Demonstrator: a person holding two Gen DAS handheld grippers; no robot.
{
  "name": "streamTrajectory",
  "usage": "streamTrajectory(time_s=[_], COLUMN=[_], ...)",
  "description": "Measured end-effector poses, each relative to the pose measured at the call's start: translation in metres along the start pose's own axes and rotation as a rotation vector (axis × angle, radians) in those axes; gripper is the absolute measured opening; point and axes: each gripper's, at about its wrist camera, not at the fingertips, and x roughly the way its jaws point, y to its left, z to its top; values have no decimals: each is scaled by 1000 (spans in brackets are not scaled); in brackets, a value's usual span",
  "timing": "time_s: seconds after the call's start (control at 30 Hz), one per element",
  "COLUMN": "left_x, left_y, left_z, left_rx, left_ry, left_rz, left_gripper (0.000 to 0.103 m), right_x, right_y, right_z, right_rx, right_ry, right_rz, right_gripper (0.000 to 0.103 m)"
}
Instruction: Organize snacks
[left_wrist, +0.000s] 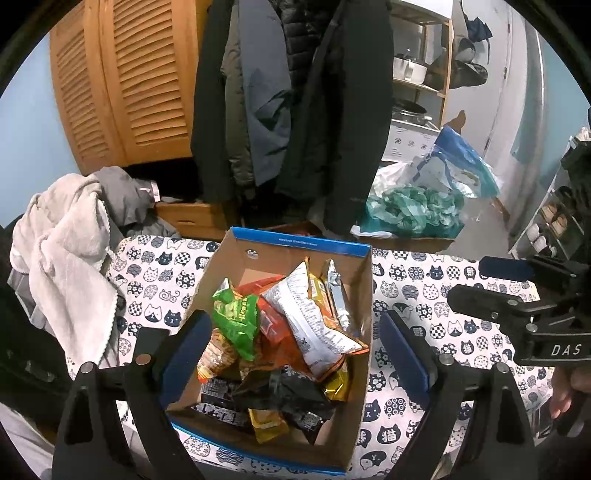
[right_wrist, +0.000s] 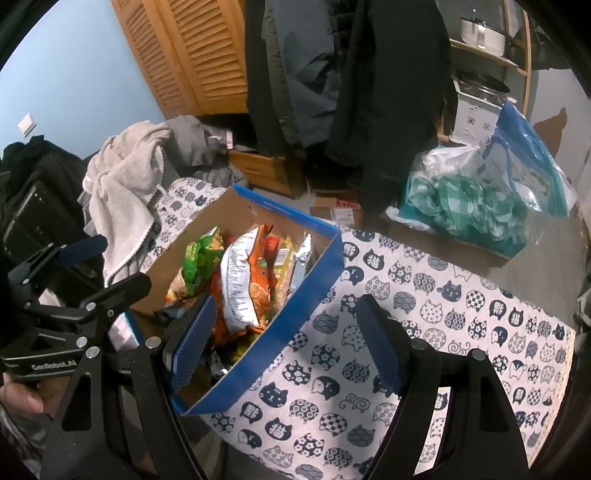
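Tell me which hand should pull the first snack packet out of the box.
Left, probably. The left tool hangs open right over the box of packets, the green packet between its fingers. The right tool straddles the box's side wall.

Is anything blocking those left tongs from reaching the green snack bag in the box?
Nothing visible does. The left tongs hang open above the open cardboard box, and the green snack bag lies uncovered atop the pile.

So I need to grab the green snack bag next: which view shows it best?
The left wrist view. There the green bag lies uncovered on top of the pile in the box, nearly centred. The right wrist view shows it smaller, at an angle, partly hidden behind other packets.
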Motion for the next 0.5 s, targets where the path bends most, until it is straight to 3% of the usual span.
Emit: streamTrajectory(time_s=[0.5], left_x=[-4], left_y=[-4], left_z=[-1], left_rx=[26], left_ry=[-18], left_rz=[21], left_gripper=[93], right_x=[1], right_y=[0], right_z=[0], right_rx=[7], right_ry=[4], right_rz=[0], right_gripper=[78])
